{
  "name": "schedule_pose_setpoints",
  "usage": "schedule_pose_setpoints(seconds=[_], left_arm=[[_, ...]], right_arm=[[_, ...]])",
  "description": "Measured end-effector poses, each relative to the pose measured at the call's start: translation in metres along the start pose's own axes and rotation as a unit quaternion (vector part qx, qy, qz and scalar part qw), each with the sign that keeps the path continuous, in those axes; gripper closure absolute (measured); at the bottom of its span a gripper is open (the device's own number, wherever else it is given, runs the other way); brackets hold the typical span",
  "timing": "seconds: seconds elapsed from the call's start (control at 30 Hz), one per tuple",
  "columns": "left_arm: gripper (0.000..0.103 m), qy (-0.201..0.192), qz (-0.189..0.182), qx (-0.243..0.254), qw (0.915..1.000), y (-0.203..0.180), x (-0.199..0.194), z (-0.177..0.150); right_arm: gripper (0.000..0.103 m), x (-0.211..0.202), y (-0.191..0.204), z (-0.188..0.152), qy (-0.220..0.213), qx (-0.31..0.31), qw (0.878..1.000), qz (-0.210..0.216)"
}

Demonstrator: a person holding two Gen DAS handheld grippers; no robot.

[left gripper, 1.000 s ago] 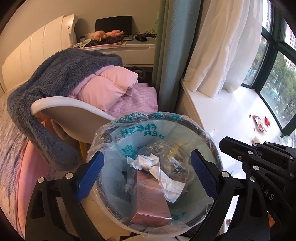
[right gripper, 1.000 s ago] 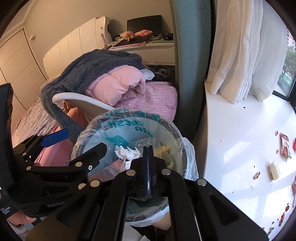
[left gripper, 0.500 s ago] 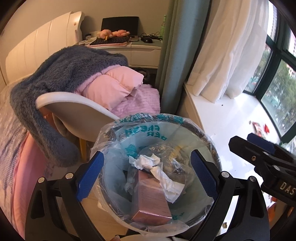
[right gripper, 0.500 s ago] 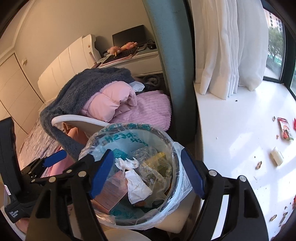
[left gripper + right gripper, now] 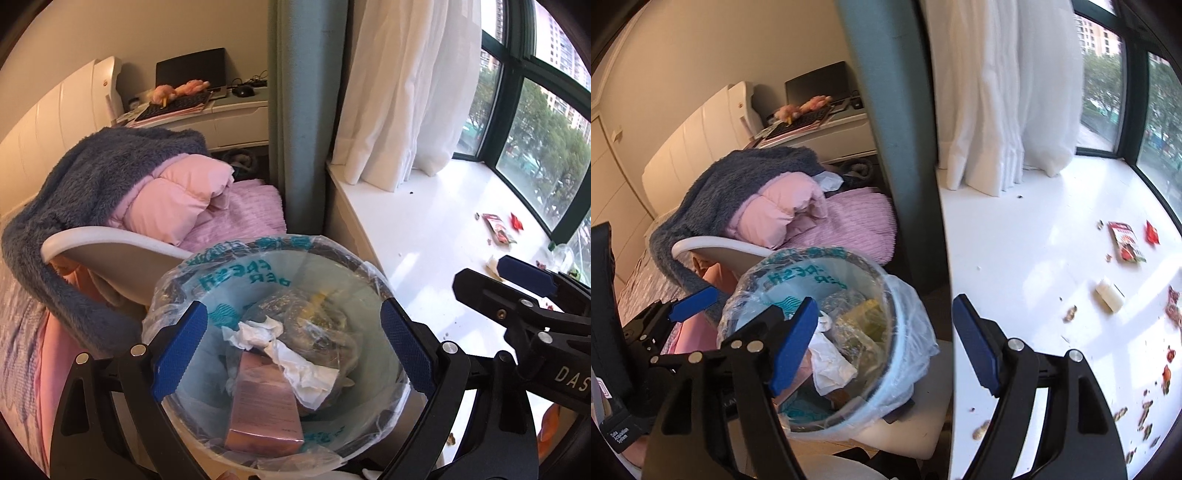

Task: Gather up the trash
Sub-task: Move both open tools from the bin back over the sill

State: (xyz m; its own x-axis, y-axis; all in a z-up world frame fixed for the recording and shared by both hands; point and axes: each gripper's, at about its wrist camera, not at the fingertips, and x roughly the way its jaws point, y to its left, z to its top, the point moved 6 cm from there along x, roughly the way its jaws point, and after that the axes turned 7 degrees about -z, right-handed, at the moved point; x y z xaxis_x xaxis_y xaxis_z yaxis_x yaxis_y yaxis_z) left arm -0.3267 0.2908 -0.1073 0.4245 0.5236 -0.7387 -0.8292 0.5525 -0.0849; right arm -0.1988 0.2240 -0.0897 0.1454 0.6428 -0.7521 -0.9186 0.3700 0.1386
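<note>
Plastic-lined trash bin [image 5: 273, 332] holds crumpled tissue; both grippers gape wide, empty

The bin liner [image 5: 258, 273] carries teal print on its far inner wall. It shows mirrored through the plastic, with an upper line that reads as "FRESH" and a shorter line just below it ending in "ER". A row of teal characters along the liner's folded rim above that is too crumpled to read.

Right of the liner, the black body of the right gripper [image 5: 524, 306] bears white capitals "DAS", cut off by the picture's edge.

Left of the liner in the right wrist view, the left gripper [image 5: 683, 310] has a small white label low on its body. It reads roughly "Data Collection System", too small to confirm.
</note>
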Motion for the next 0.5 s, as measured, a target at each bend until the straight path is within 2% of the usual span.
schedule_pose_setpoints(seconds=[0.27,0.5], left_arm=[[0.011,0.003,-0.037,0.051,0.998,-0.048,0.009,0.001],[0.011,0.007,-0.076,0.098,0.9923,-0.098,0.016,0.002]], right_arm=[[0.031,-0.017,-0.047,-0.013,-0.003,0.047,0.998,-0.05],[0.031,-0.036,-0.088,-0.027,-0.007,0.093,0.992,-0.089]])
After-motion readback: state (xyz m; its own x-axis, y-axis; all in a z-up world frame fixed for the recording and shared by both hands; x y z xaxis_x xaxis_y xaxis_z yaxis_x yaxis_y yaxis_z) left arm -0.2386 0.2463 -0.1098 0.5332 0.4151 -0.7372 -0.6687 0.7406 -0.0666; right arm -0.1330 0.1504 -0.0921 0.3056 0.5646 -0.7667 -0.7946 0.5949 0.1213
